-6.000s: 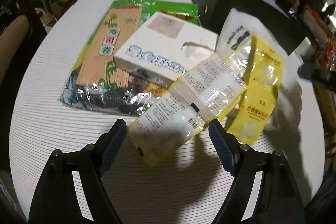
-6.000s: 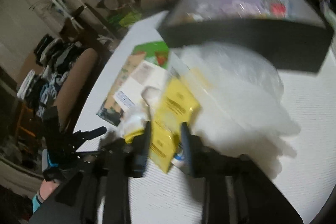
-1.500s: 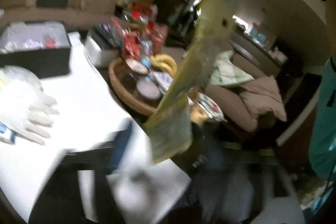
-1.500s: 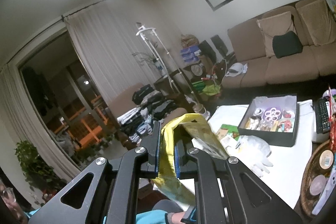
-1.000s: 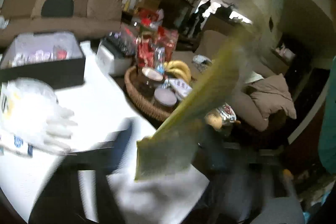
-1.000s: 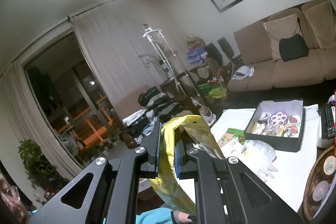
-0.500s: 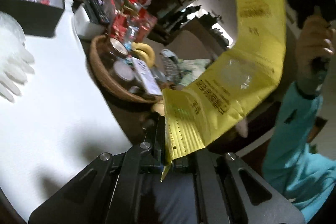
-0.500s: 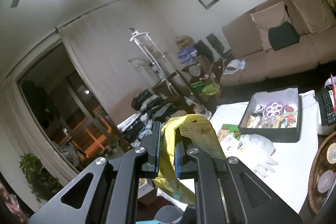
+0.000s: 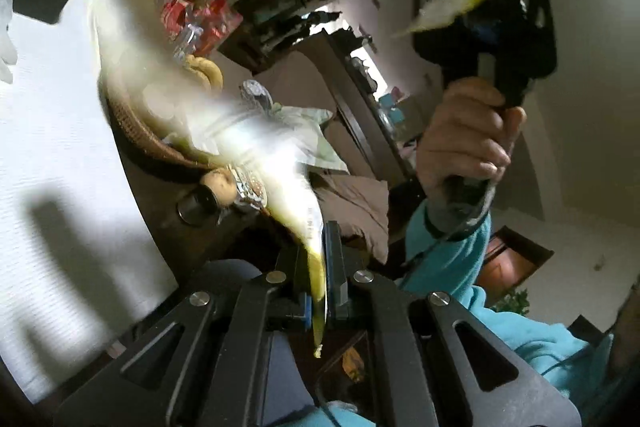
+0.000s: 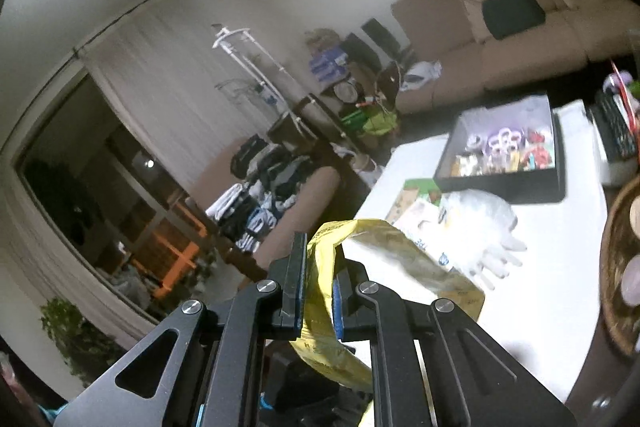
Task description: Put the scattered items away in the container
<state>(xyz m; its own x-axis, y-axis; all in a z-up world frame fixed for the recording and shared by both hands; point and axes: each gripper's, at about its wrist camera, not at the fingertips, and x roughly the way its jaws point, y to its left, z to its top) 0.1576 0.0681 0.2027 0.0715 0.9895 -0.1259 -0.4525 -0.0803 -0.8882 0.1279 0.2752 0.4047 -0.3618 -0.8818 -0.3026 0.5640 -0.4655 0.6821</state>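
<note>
While held aloft, yellow packet point(image 10: 320, 291) spans both clamped tools: left tool point(image 9: 319, 287), right tool point(image 10: 318, 291).

Yellow packet strip point(image 10: 320, 291) held aloft, blurred, apparently arched; black container point(image 10: 504, 183) filled.

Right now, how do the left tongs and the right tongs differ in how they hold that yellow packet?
The left tongs pinch the yellow packet at its thin end, edge-on, low near the person's lap; the right tongs pinch a folded-over stretch of it, raised high in the person's right hand. From the left tongs the strip arcs upward; from the right tongs it droops below. Both are shut on the same packet, held up off the white table.
</note>
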